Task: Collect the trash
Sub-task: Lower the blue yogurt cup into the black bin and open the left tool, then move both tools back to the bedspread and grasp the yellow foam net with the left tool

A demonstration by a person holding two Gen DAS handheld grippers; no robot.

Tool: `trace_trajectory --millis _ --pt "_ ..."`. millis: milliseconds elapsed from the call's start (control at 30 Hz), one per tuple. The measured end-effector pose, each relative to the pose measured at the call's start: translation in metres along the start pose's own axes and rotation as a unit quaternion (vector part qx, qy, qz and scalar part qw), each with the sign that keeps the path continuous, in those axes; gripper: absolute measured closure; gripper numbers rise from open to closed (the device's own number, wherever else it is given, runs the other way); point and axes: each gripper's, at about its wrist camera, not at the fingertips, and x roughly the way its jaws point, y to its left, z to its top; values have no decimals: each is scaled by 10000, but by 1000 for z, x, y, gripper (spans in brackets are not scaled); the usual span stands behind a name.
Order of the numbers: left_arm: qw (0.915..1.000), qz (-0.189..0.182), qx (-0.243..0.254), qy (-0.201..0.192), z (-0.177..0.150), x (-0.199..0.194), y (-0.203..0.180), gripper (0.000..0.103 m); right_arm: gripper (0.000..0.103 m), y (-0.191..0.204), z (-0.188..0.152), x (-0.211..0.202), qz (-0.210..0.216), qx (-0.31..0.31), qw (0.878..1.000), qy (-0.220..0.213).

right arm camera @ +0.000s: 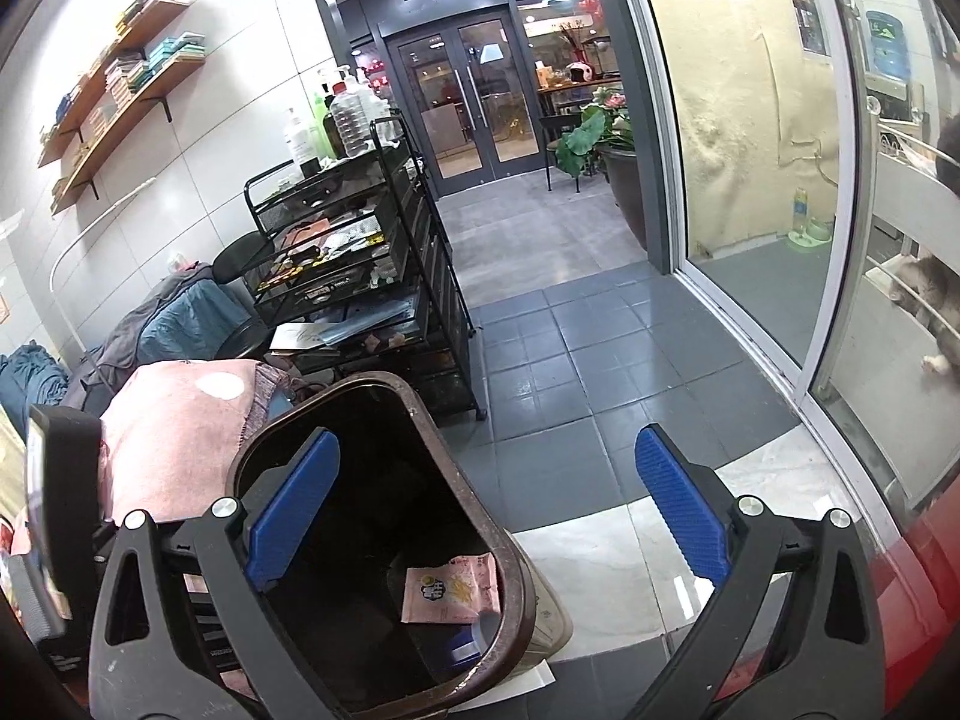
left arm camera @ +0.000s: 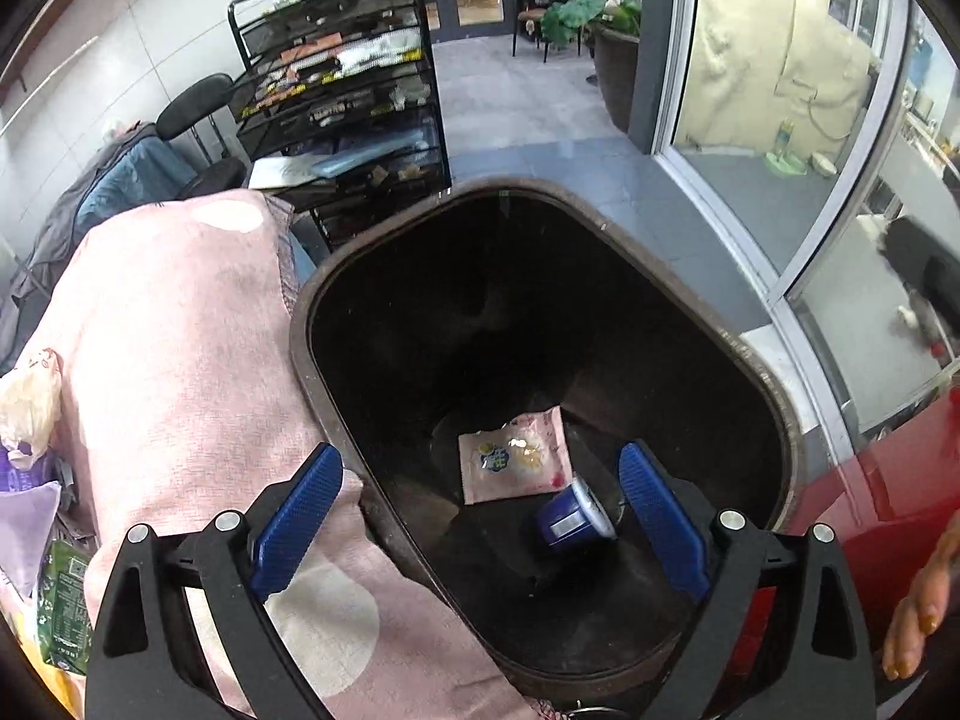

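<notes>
- The left gripper hangs over the brown bin, jaws spread wide with nothing between the blue pads.
- Down on the bin's dark floor lie a pink packet and, touching its corner, a small blue cup on its side.
- The right gripper hovers just beside the bin's rim, jaws also wide and empty, over grey floor tiles.
- A pink cloth lies against the bin's left side; a black wire rack stands behind.
</notes>
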Motion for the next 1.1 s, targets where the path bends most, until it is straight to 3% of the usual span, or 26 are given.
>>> trace_trajectory --millis 400,600,1100 --pt "9922 -232 -406 -1153 -25 -82 23 7 6 14 -6 -3 315 -176 9993 -45" --pt "9847 155 -583 -1637 -51 -109 41 5 6 36 -13 -4 636 -489 9968 0" --pt "9723 665 -1400 -1750 -114 -131 101 5 6 103 -36 -9 1381 -978 9851 300"
